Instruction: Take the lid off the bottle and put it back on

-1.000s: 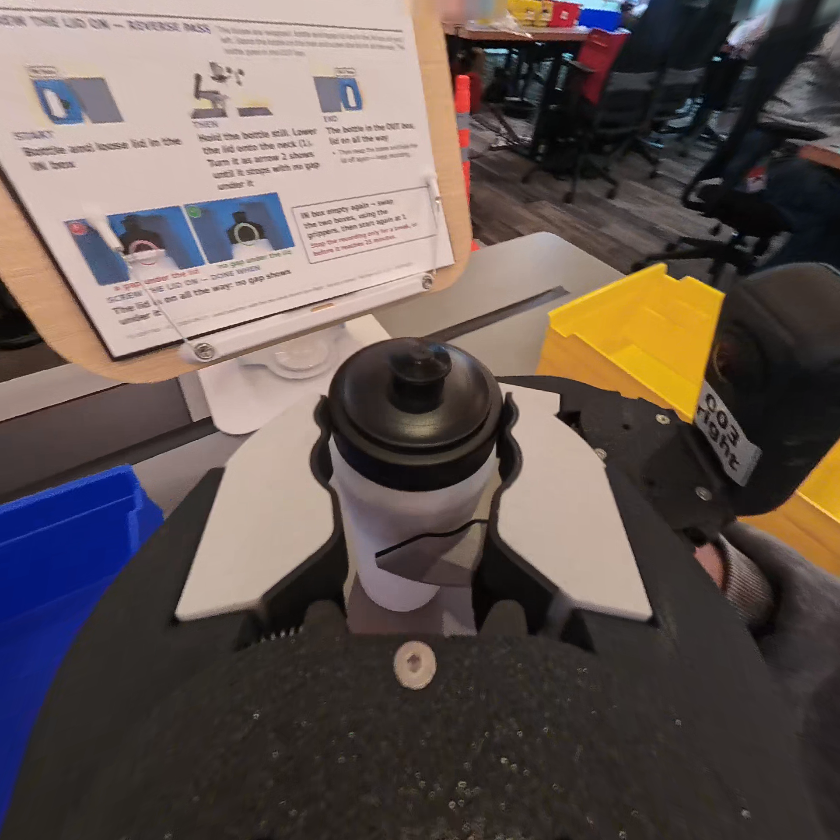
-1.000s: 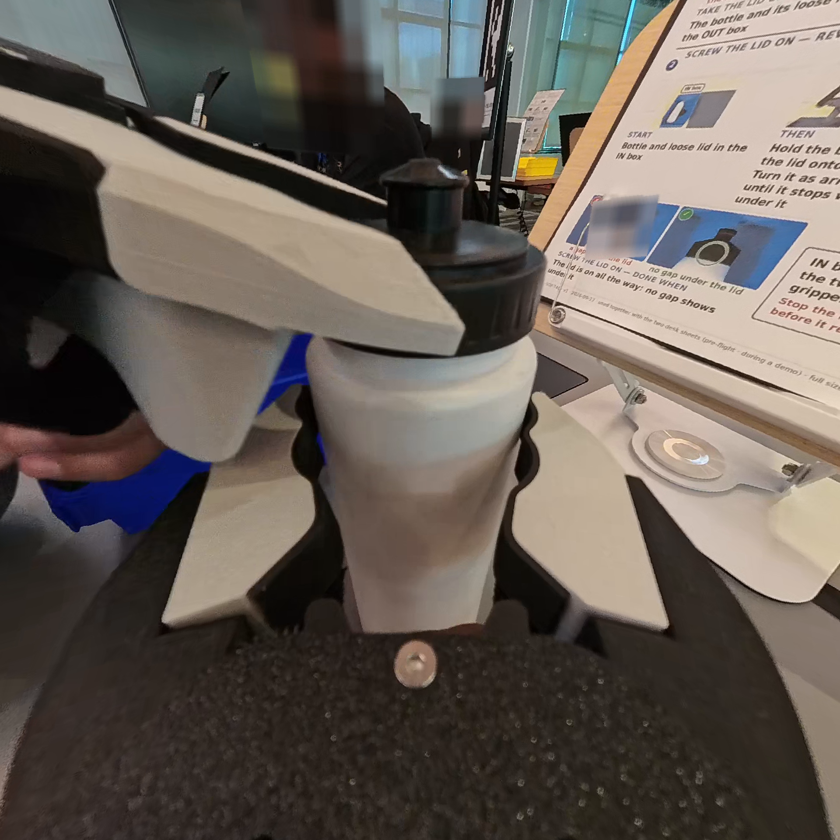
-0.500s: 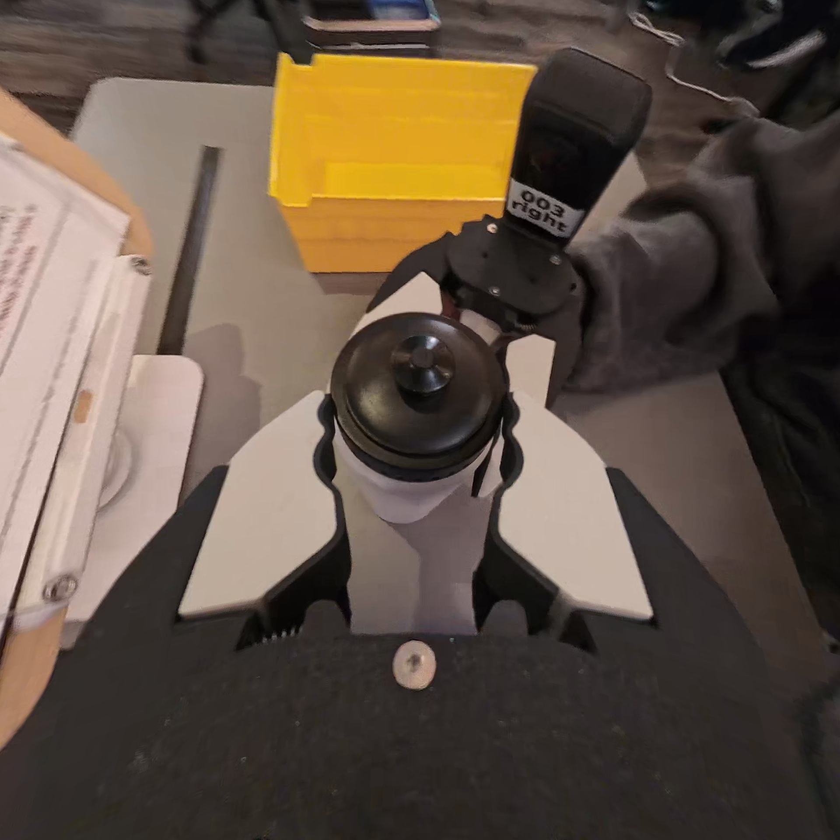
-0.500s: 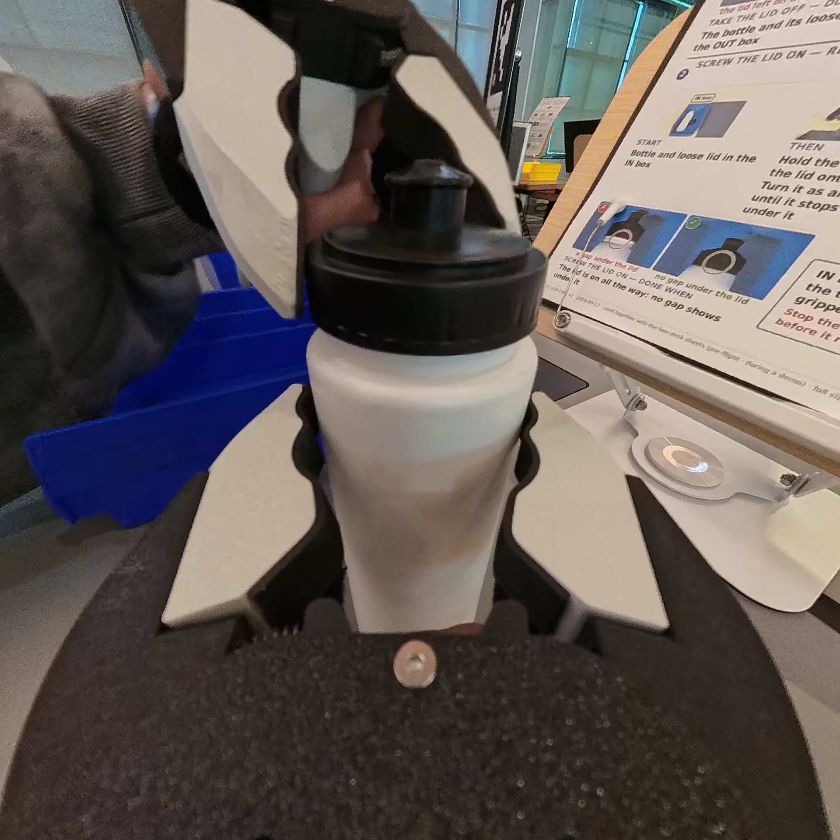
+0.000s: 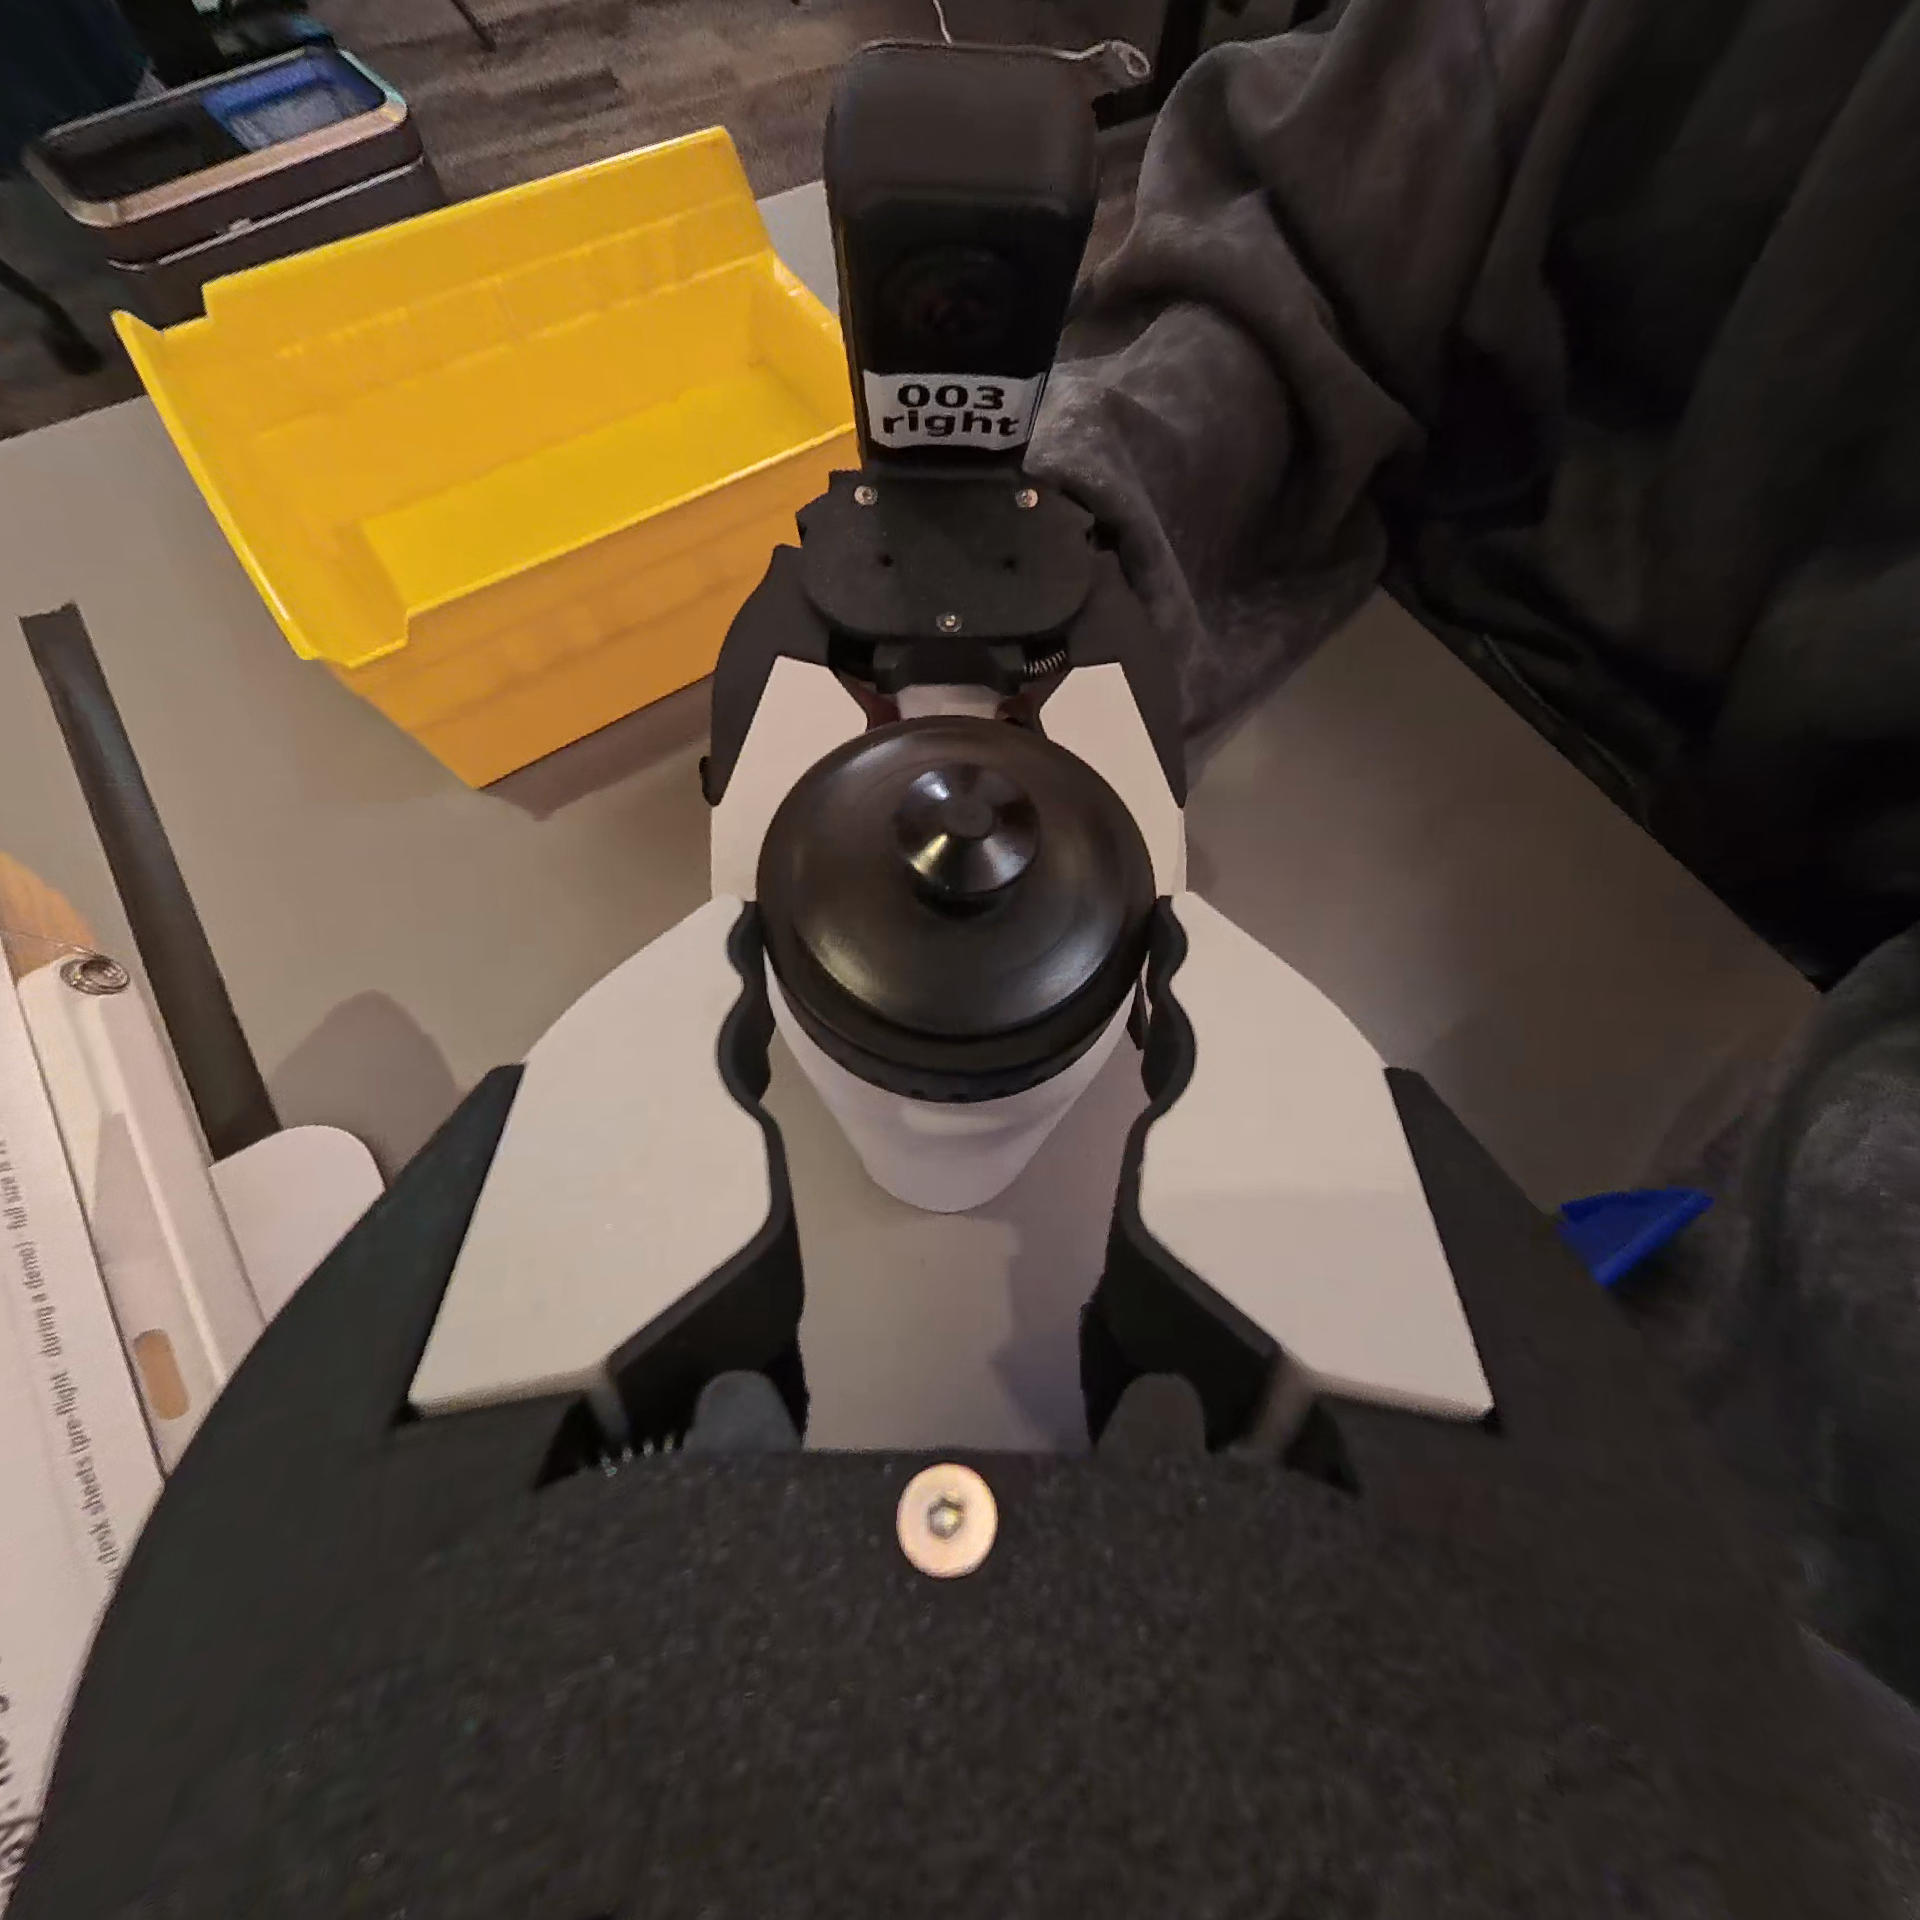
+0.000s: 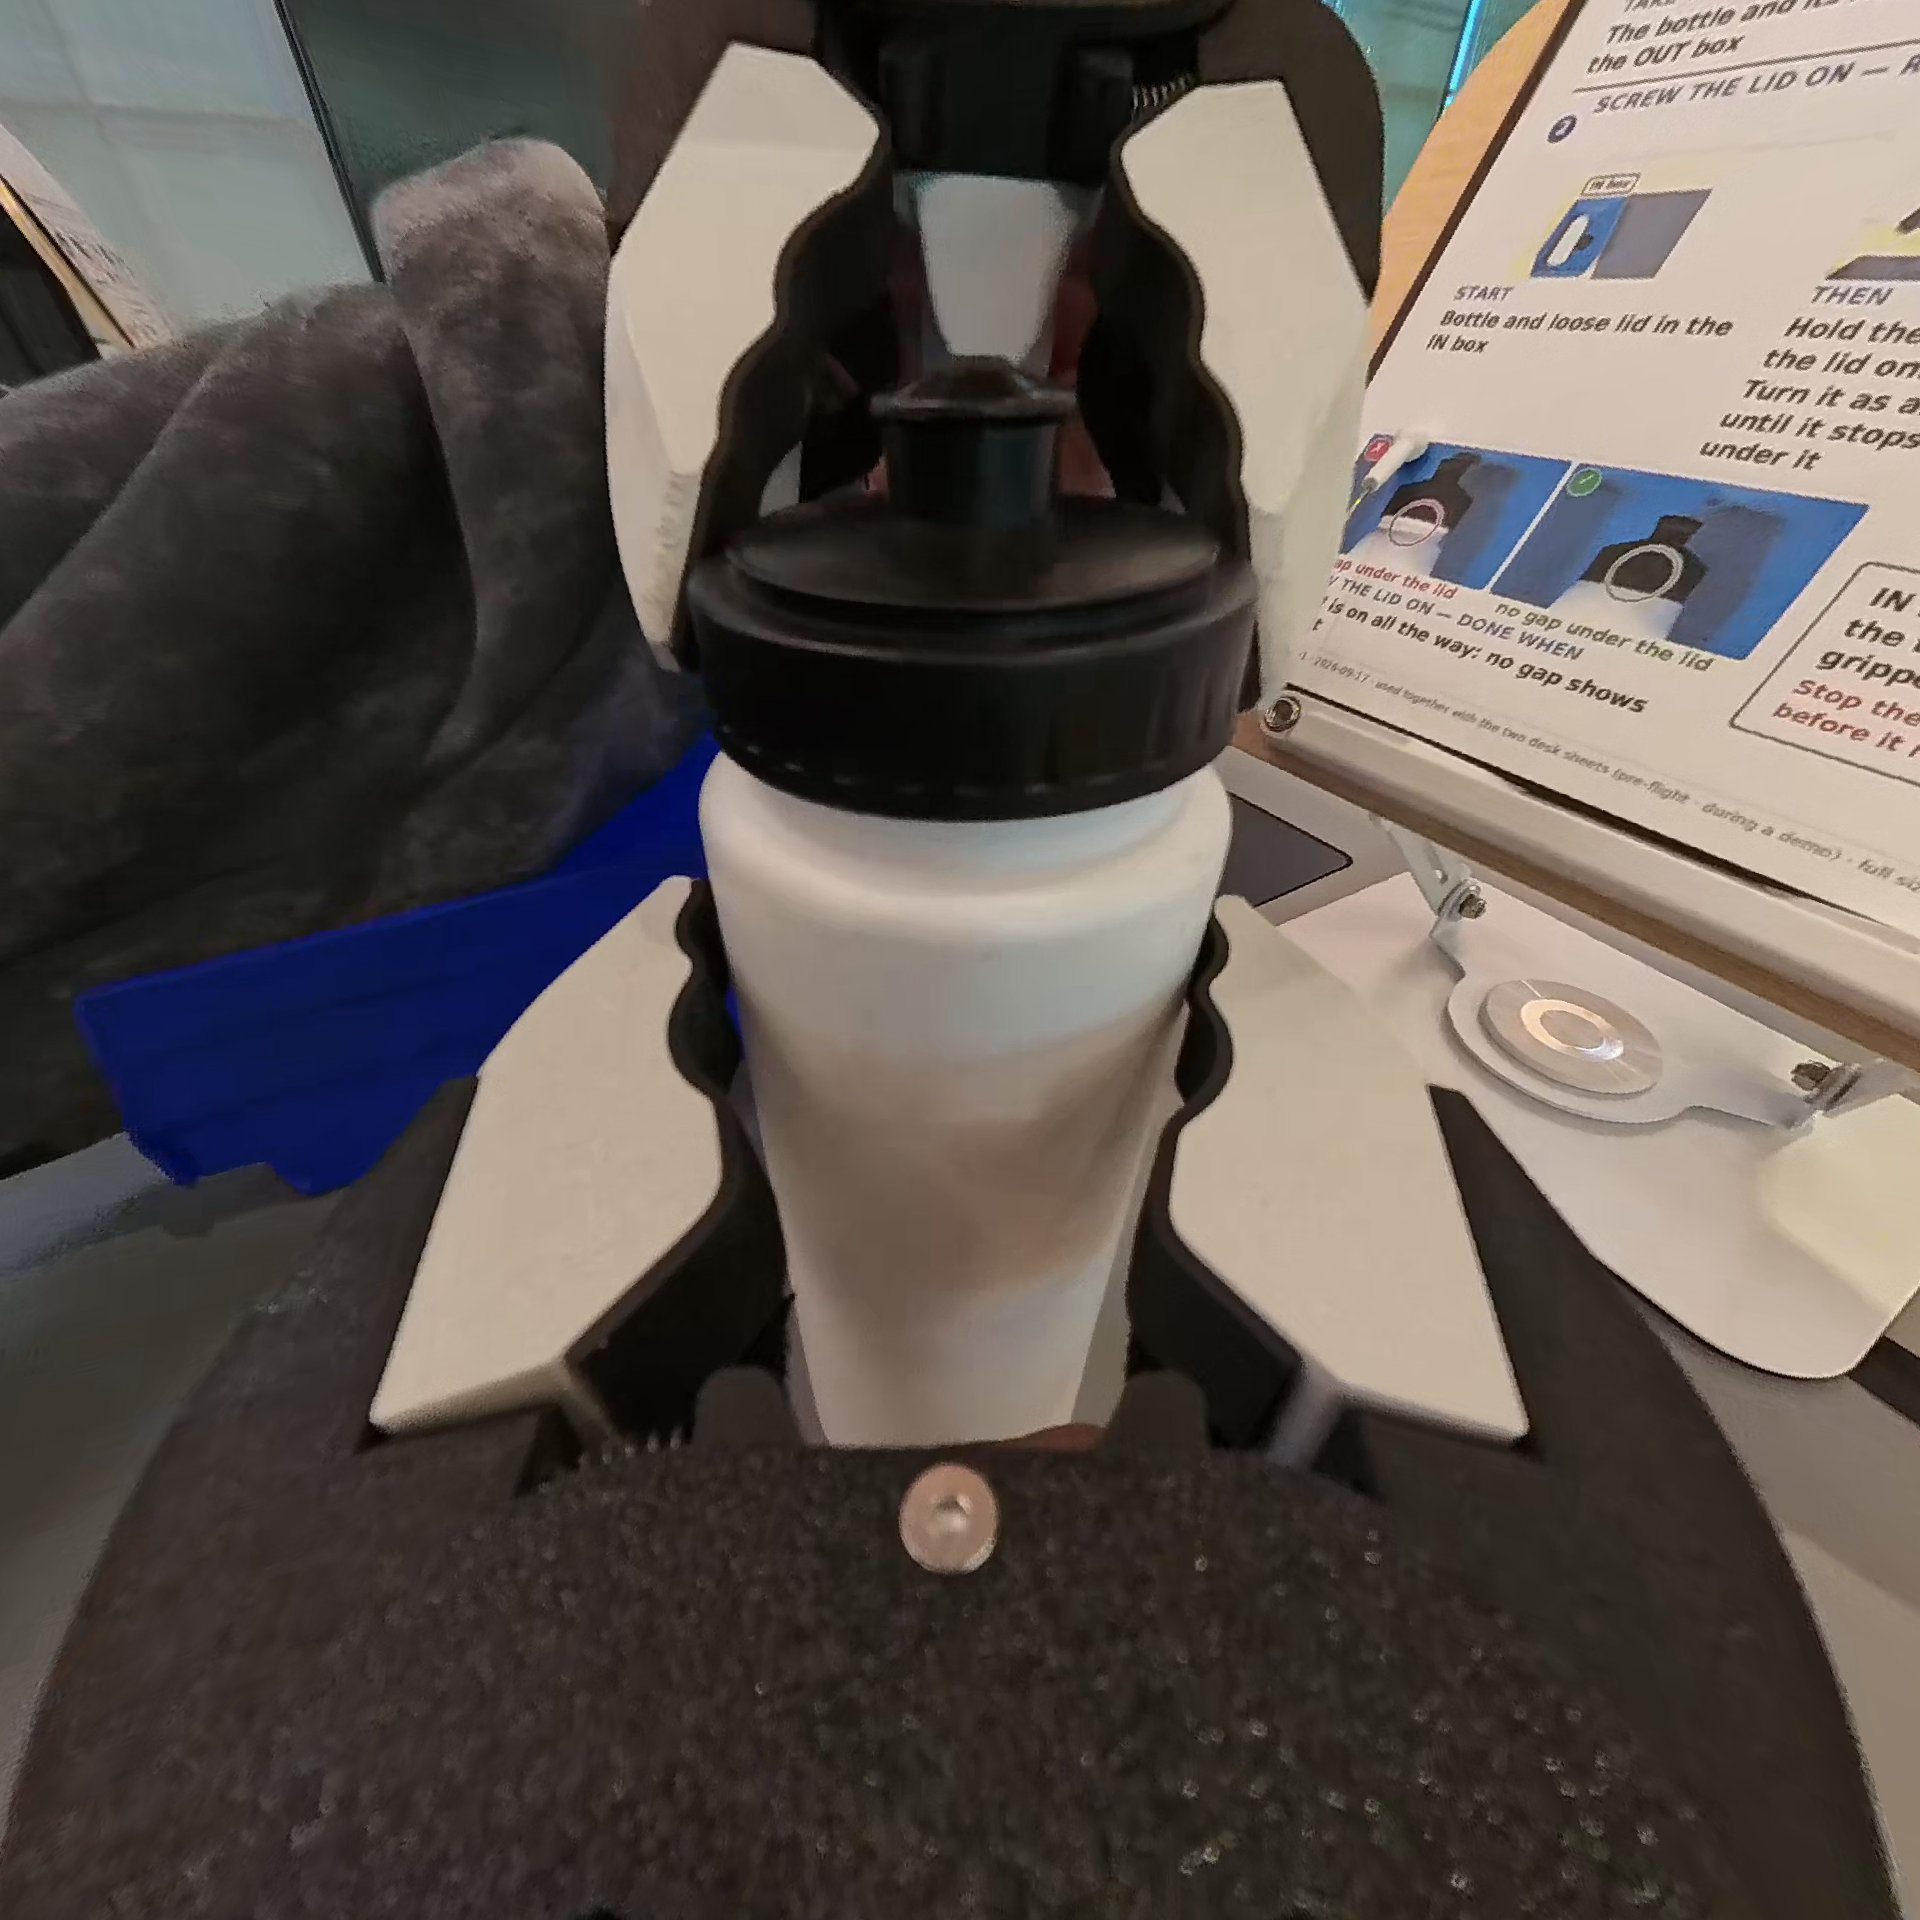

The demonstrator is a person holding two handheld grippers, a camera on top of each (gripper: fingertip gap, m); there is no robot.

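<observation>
On a grey table [image 5: 1455,831] between a yellow bin [image 5: 499,436] and a blue bin [image 6: 364,997], the right gripper [image 6: 951,997] clamps the white bottle [image 6: 966,1039] upright to steady it, while the left gripper [image 5: 951,997], from above, closes around its black lid [image 5: 956,904], apparently for twisting.

- Plain white plastic bottle [image 6: 966,1018] with a glossy black round lid [image 5: 956,914].
- Bright yellow plastic bin [image 5: 499,447].
- Deep blue plastic bin [image 6: 395,997].
- Pale grey tabletop [image 5: 1455,883].
- Gripper fingers [image 5: 613,1195] light grey, edged black.
- Dark grey fleece sleeve [image 6: 260,582].
</observation>
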